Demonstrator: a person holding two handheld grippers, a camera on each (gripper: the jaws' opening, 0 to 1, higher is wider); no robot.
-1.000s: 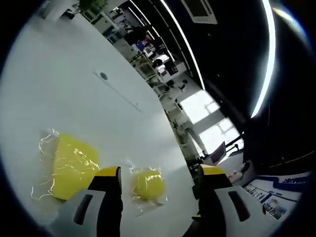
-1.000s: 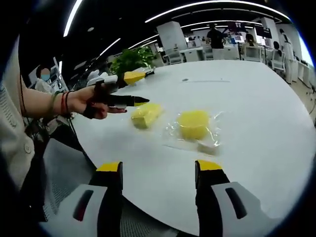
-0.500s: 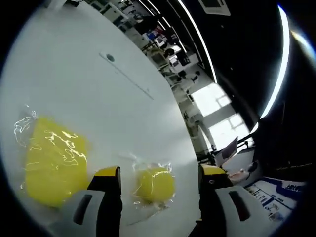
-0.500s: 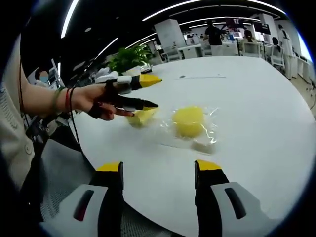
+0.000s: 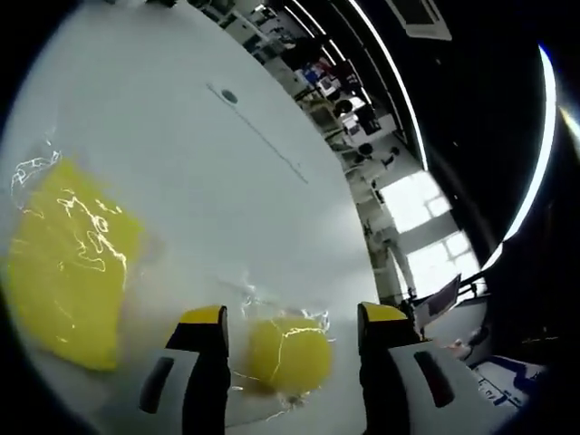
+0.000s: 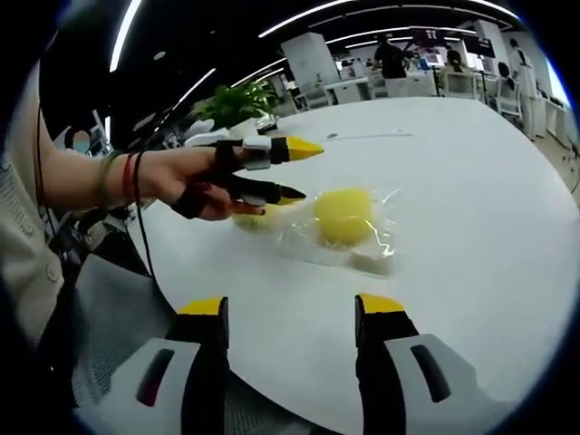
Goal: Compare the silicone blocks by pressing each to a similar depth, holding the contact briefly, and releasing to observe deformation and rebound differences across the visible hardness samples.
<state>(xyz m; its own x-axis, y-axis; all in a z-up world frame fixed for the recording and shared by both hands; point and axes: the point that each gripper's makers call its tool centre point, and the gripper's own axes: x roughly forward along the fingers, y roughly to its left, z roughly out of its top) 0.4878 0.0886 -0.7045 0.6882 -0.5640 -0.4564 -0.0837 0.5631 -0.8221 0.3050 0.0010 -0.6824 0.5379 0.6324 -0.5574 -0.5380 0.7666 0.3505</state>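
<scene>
Round yellow block [image 5: 288,353] in crinkly wrap, probably soft, springy, wrap slippery; best pressed top-centre. Left claw [image 5: 290,331] open around it, right claw [image 6: 292,313] open over bench [image 6: 480,181].

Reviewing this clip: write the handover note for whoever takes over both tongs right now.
Left tongs: open, held out over the table with the round block between the tips; no contact visible.
Right tongs: open, at the table's near edge, holding nothing.
Round block, in its clear bag, lies mid-table; the flat block, also bagged, lies beside it.
Done: no press can be seen on either block.
Left: press each to similar depth, hold briefly, release, compare rebound.
</scene>
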